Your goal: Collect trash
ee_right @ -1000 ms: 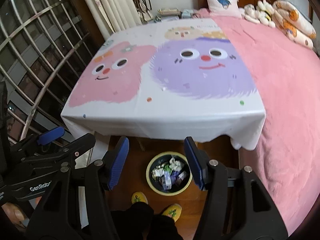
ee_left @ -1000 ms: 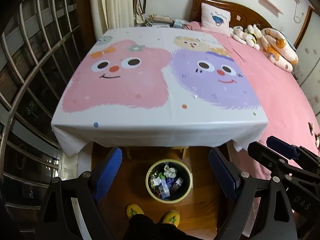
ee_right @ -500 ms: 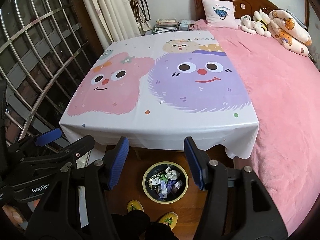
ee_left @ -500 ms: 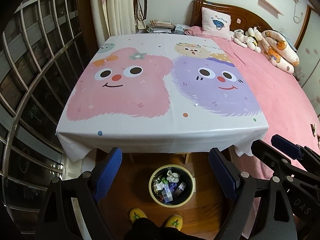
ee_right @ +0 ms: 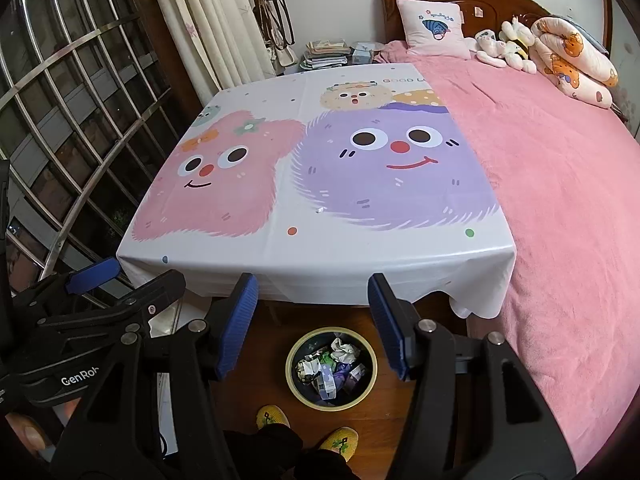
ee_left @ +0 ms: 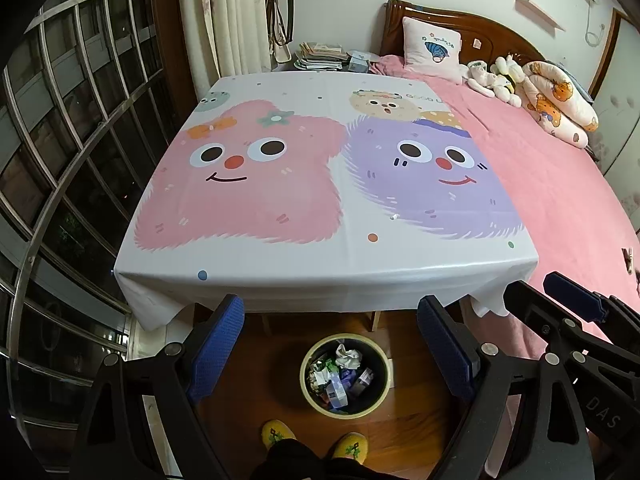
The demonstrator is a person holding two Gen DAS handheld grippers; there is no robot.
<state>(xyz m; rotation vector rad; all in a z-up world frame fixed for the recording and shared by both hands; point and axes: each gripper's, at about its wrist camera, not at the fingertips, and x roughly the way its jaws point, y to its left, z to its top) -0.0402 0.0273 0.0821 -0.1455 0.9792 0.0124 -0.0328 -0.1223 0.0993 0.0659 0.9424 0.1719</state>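
Observation:
A round bin (ee_left: 307, 390) with a yellow rim stands on the wood floor below the table's near edge. It holds crumpled paper and wrappers (ee_left: 347, 356). It also shows in the right wrist view (ee_right: 293, 378). My left gripper (ee_left: 330, 346) is open and empty, held high above the bin. My right gripper (ee_right: 312, 322) is open and empty, also above the bin. The table (ee_left: 320, 272) has a white cloth with a pink and a purple cartoon face and carries no trash that I can see.
A bed with a pink cover (ee_left: 560, 200) adjoins the table on the right, with pillows and soft toys at its head. A barred window (ee_left: 60, 160) is on the left. Yellow slippers (ee_left: 276, 432) stand on the floor beside the bin.
Both grippers have drawn back and tilted up, so more of the table and far wall shows and the bin sits lower in view. Both stayed open.

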